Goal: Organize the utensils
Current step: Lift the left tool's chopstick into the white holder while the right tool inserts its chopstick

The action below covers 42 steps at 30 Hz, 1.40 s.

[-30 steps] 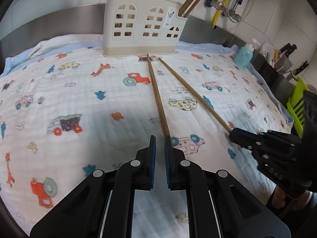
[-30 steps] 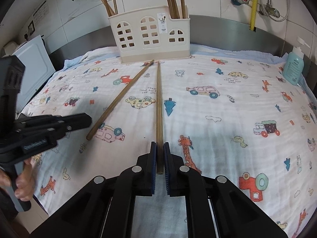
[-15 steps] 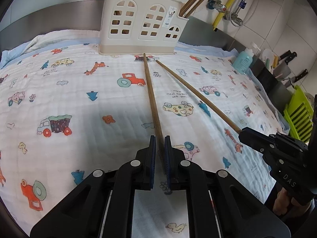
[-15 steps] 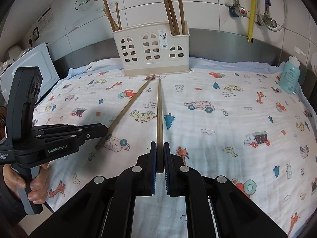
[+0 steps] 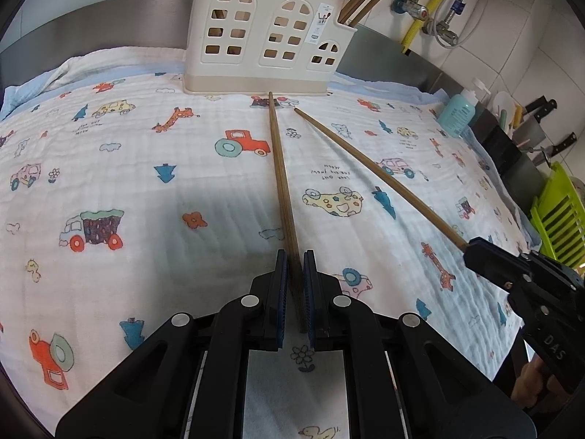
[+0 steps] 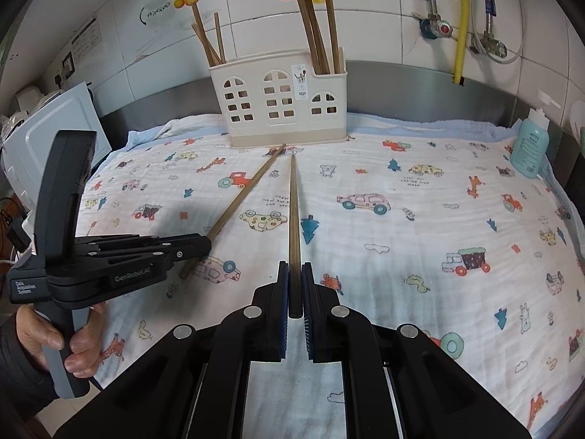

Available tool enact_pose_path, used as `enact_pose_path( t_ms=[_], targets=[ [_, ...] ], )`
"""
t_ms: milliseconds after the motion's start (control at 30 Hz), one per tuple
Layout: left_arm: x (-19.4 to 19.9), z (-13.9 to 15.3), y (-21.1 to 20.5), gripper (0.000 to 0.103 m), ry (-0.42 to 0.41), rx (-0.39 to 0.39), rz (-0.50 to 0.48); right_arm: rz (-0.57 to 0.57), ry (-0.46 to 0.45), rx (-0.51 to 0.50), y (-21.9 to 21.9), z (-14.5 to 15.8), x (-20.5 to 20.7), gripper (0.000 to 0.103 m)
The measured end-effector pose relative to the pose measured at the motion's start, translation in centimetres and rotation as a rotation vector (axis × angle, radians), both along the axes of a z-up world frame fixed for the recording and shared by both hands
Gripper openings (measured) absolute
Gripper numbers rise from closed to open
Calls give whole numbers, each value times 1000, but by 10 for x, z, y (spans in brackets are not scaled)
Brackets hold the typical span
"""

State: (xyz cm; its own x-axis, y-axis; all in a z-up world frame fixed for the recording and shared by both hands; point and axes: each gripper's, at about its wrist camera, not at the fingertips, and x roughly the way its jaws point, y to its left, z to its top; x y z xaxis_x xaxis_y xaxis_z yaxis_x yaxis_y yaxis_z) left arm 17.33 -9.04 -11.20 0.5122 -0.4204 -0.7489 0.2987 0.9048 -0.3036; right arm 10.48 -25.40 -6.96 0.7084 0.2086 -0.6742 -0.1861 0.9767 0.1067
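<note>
Cloth (image 5: 109,190) printed with cartoon cars and giraffes covers the counter under both your grippers, with a steel backsplash and white tile ahead. Your left gripper (image 5: 292,292) pinches the near end of one chopstick (image 5: 279,168); your right gripper (image 6: 294,300) pinches the other chopstick (image 6: 293,212). Both sticks point toward the cream utensil holder (image 6: 278,102) straight ahead, tips just short of its base. Only your left camera shows the green rack (image 5: 559,219); only your right shows the white appliance (image 6: 55,128).
</note>
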Motion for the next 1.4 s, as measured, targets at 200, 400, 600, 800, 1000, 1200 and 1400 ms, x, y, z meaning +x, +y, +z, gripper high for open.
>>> enact_pose_path(
  t_ms=[200,400,600,800,1000,1200,1400],
  targets=[
    [0,0,-2,9,-1,11,24,5,-32,-9,2,14,-3,7],
    [-1,2,-10,7,-18,64,33,4,-63,-13,1,30,-4,7],
    [-2,8,0,7,-30,56,41,12,-106,-18,0,53,-4,7],
    [-7,35,18,6,-102,39,60,22,-148,-19,-3,79,0,7],
    [-9,77,32,6,-205,24,58,32,-185,-27,-4,104,6,7],
    [-5,117,43,6,-282,22,51,65,-213,-55,2,128,12,7],
    [8,151,45,6,-338,43,36,112,-252,-66,12,161,20,7]
  ],
)
